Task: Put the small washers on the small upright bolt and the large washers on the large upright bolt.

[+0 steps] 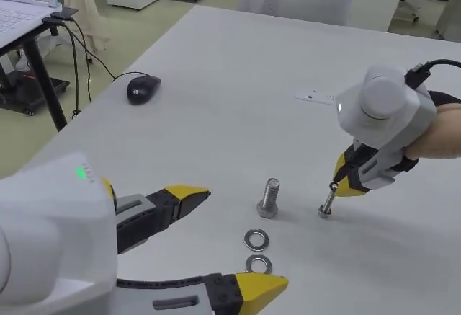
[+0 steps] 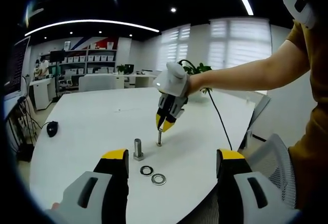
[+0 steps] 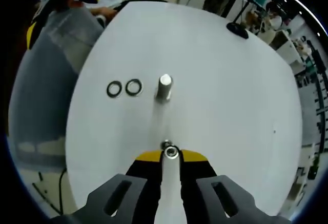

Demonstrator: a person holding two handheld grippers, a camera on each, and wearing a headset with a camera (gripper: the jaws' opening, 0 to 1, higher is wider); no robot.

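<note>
2 yellow-tipped jaws of the left gripper (image 1: 238, 238) stand spread wide apart nearest the person, holding nothing, low over the near edge of the white table (image 1: 216, 120). Between and just beyond those tips, 2 washers lie flat on the table, the near washer (image 1: 258, 264) just beside the far washer (image 1: 256, 240), with a thin gap between them. A little farther on, the large bolt (image 1: 269, 198) stands upright on its head, bare of washers, close behind the far washer. To its right and apart from it stands the small bolt (image 1: 327, 203), leaning slightly in the head view. The right gripper (image 1: 338, 185) comes down on the top of this bolt from the right, its jaws drawn nearly together; in the right gripper view they seem to pinch a small washer (image 3: 170, 152) at the bolt's tip, though the ring is tiny and partly hidden by the tips. Well beyond, near the table's left edge, sits a black mouse (image 1: 143, 89), and past the table's far left corner a laptop (image 1: 21, 1) rests on a separate stand.
</note>
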